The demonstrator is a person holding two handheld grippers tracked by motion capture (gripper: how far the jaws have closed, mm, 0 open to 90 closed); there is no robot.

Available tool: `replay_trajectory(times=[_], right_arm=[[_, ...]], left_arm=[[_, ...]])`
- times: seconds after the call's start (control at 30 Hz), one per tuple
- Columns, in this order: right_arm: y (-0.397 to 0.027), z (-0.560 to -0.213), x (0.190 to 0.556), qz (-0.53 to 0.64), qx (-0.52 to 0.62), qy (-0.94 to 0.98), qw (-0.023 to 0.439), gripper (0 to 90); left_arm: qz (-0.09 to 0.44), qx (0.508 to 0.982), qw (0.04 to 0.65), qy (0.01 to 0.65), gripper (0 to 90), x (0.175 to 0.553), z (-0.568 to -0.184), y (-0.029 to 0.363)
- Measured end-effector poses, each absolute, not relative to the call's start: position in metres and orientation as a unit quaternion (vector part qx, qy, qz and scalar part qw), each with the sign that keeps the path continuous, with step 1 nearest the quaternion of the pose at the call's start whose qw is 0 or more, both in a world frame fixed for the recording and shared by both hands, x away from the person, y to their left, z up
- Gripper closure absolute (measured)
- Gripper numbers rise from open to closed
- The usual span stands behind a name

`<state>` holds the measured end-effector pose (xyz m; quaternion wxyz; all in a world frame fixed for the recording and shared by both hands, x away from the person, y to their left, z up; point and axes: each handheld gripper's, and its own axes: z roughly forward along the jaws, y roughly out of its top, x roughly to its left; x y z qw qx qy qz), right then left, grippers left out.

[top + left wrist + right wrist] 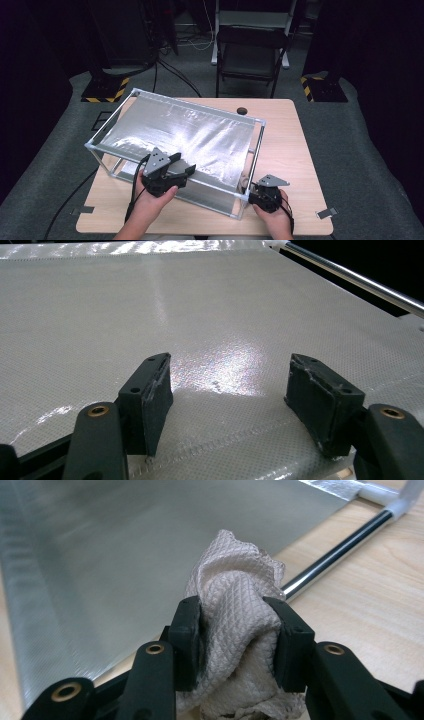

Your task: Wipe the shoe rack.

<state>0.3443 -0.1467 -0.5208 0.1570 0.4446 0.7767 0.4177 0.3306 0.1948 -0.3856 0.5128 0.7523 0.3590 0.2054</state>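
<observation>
Your two grippers are black, each topped with a grey three-cornered plate. The left gripper (187,169) trails a black cable back along your forearm, as does the right gripper (252,190). Brass-coloured bushings sit in the jaw arms, and the black pads (150,400) look scuffed, with small screw holes.

A frame (102,131) stands on the table (290,145), a sheet (200,132) stretched across it. A chair (250,52) stands behind the table; cloth (244,181) lies at the frame's near right corner.
</observation>
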Motion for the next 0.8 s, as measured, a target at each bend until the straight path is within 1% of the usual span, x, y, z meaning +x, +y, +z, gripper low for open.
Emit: replay_trajectory(times=[0.1,0.23,0.3,0.37,0.4,0.43,0.47,0.5,0.63,0.8], right_arm=[[-0.15,-0.523,0.35,0.425,0.462,0.766,0.136,57.3],[-0.149,-0.523,0.343,0.426,0.466,0.763,0.139,57.1],[-0.145,-0.522,0.333,0.418,0.458,0.774,0.127,56.2],[-0.142,-0.521,0.327,0.415,0.443,0.783,0.132,55.3],[-0.142,-0.522,0.327,0.415,0.438,0.785,0.14,54.4],[-0.143,-0.522,0.328,0.415,0.44,0.785,0.134,52.3],[-0.144,-0.522,0.332,0.415,0.435,0.787,0.135,50.9],[-0.144,-0.523,0.335,0.414,0.443,0.786,0.124,50.6],[-0.146,-0.523,0.354,0.408,0.445,0.783,0.149,50.6],[-0.15,-0.522,0.377,0.401,0.463,0.774,0.163,50.6]], left_arm=[[0.204,0.751,0.514,0.36,34.2,0.331,-0.386,0.195],[0.204,0.751,0.515,0.359,34.2,0.331,-0.386,0.194],[0.204,0.751,0.515,0.359,34.2,0.331,-0.386,0.195],[0.206,0.752,0.514,0.358,34.2,0.331,-0.386,0.195],[0.207,0.752,0.514,0.357,34.2,0.331,-0.386,0.195],[0.207,0.752,0.514,0.357,34.2,0.331,-0.386,0.195],[0.207,0.751,0.515,0.357,34.2,0.33,-0.386,0.195],[0.207,0.752,0.515,0.357,34.2,0.33,-0.386,0.195],[0.206,0.753,0.514,0.354,34.2,0.331,-0.386,0.196],[0.206,0.752,0.516,0.355,34.2,0.331,-0.386,0.196]])
